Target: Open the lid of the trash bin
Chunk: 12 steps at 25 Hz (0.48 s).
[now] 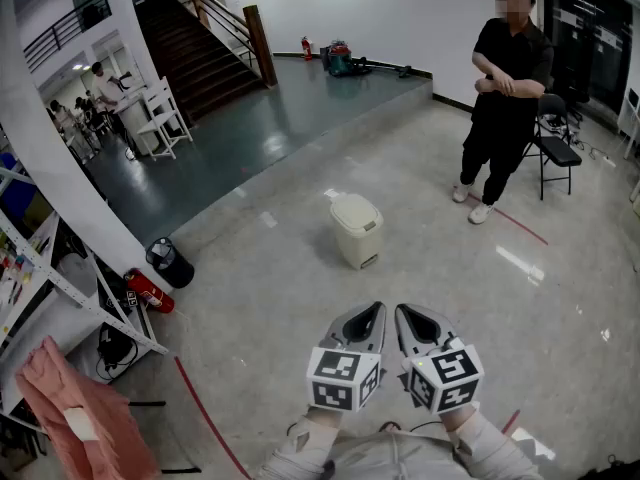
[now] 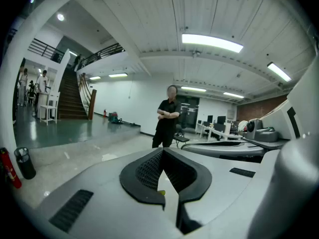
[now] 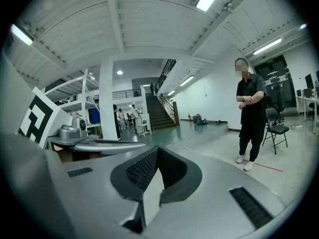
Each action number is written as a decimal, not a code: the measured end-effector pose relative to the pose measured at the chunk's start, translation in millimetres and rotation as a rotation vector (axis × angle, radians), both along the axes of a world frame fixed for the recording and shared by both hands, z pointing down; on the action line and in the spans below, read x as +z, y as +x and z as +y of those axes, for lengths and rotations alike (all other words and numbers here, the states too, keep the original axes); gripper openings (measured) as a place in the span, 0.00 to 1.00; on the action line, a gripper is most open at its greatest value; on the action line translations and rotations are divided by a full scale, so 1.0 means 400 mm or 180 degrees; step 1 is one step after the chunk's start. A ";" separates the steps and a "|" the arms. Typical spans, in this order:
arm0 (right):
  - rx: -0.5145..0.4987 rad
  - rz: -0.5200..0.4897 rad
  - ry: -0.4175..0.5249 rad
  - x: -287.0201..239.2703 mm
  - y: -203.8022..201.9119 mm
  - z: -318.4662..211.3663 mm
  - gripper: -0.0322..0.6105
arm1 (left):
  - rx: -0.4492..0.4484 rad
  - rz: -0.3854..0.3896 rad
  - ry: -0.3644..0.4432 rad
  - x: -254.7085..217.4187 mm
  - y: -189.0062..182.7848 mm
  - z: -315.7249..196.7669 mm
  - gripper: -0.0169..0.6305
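A small beige trash bin (image 1: 357,230) stands on the pale floor in the head view, its lid down. Both grippers are held side by side low in that view, well short of the bin and pointing toward it. The left gripper (image 1: 374,310) has its jaws together with nothing between them, and so does the right gripper (image 1: 403,312). In the left gripper view the left gripper (image 2: 162,151) shows its black pads meeting at the tip. The right gripper (image 3: 157,149) looks the same in the right gripper view. Neither gripper view shows the bin.
A person (image 1: 508,98) stands at the back right beside a folding chair (image 1: 556,150). At the left are a metal shelf (image 1: 60,283), a black bucket (image 1: 170,263), a red fire extinguisher (image 1: 150,291) and a pink cloth (image 1: 80,418). A raised green platform (image 1: 250,133) lies behind the bin.
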State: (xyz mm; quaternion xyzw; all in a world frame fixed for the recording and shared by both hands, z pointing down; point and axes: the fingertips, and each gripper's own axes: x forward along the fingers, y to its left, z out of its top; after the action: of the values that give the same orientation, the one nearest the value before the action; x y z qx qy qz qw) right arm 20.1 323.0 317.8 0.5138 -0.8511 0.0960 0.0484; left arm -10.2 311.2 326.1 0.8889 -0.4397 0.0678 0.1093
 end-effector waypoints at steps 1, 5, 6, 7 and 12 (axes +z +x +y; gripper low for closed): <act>0.0000 0.0003 0.0000 0.002 -0.001 -0.001 0.06 | 0.0002 0.0005 -0.0001 0.001 0.000 -0.001 0.03; -0.0005 0.0030 -0.0005 0.009 -0.008 -0.004 0.06 | 0.0011 -0.0002 -0.0003 0.006 -0.004 -0.006 0.03; -0.0006 0.0034 -0.0009 0.010 -0.008 -0.003 0.06 | 0.0013 -0.0005 -0.0004 0.006 -0.003 -0.006 0.03; -0.0007 0.0035 -0.0012 0.010 -0.006 -0.003 0.06 | 0.0013 -0.0005 -0.0005 0.006 -0.002 -0.005 0.03; -0.0018 0.0024 -0.0029 0.013 0.009 -0.001 0.06 | -0.0004 0.0000 -0.0024 0.008 0.009 -0.004 0.03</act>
State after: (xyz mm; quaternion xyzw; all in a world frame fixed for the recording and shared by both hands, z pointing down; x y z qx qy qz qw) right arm 23.7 322.6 322.9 0.5116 -0.8519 0.0979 0.0542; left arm -6.4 309.4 329.1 0.8882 -0.4400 0.0694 0.1127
